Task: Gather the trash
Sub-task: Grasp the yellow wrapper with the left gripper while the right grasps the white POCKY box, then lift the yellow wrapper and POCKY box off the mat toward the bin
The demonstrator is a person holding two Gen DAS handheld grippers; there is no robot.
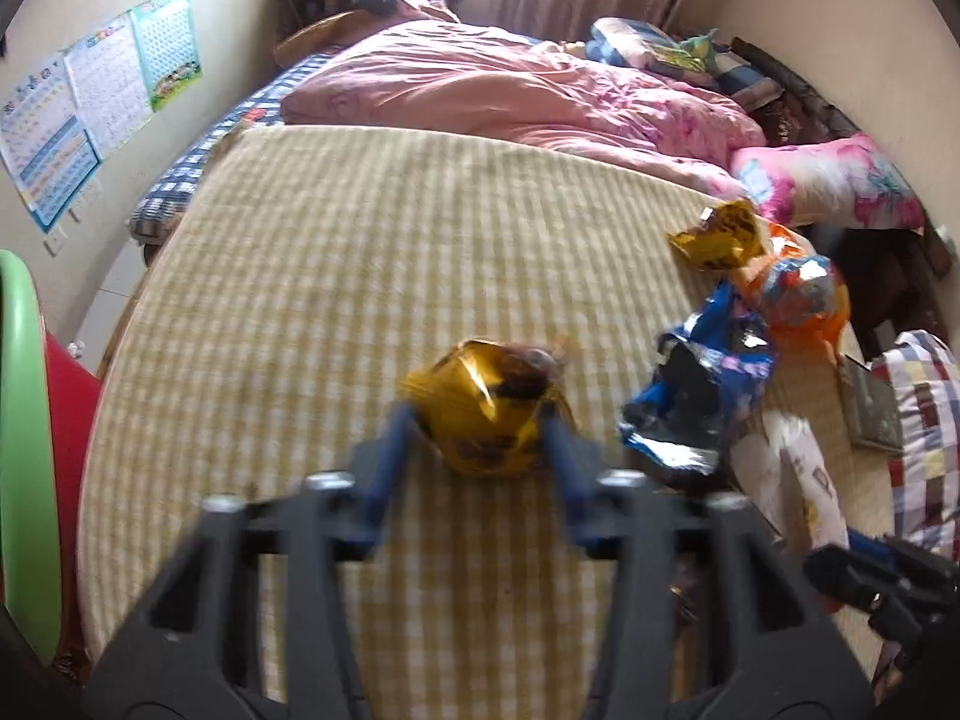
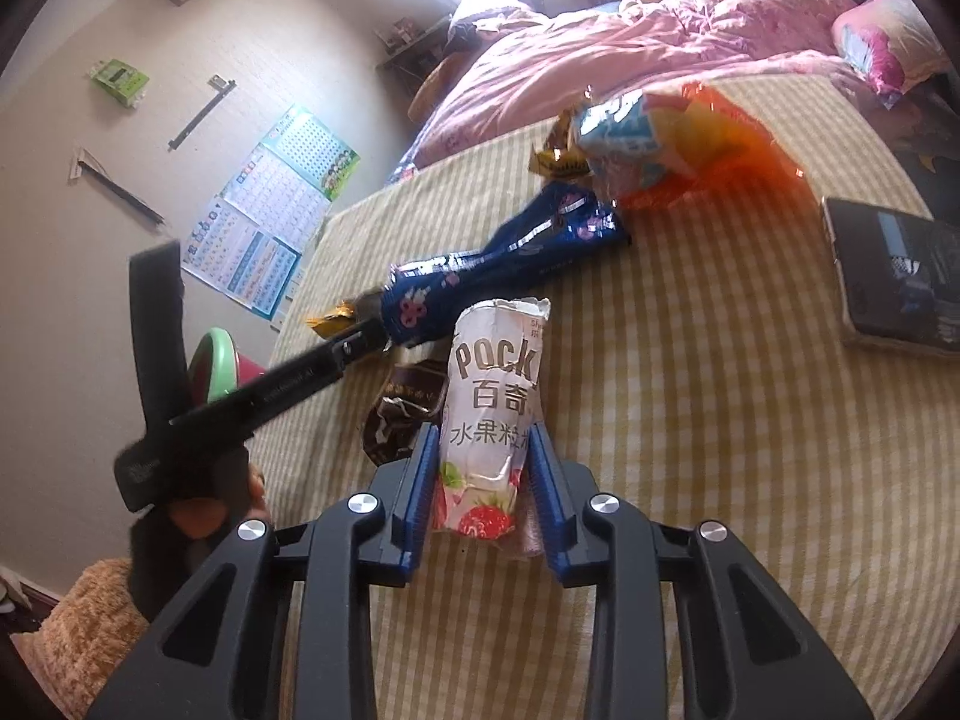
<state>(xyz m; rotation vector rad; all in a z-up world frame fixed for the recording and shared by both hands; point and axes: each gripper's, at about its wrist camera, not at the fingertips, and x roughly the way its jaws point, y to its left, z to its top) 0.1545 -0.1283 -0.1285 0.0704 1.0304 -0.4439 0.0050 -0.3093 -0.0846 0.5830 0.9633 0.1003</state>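
Checked bed (image 1: 360,276) carries the trash: left gripper (image 1: 480,420) pinches a gold wrapper (image 1: 489,414); right gripper (image 2: 483,462) jaws clamp the Pocky pack (image 2: 495,396), long axis pointing away, far.

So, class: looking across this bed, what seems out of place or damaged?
Empty snack wrappers litter the checked bedcover: a torn-open Pocky packet between the right gripper fingers, a crumpled gold wrapper in the left gripper, and a twisted blue wrapper. Wrappers are trash, not bedding.
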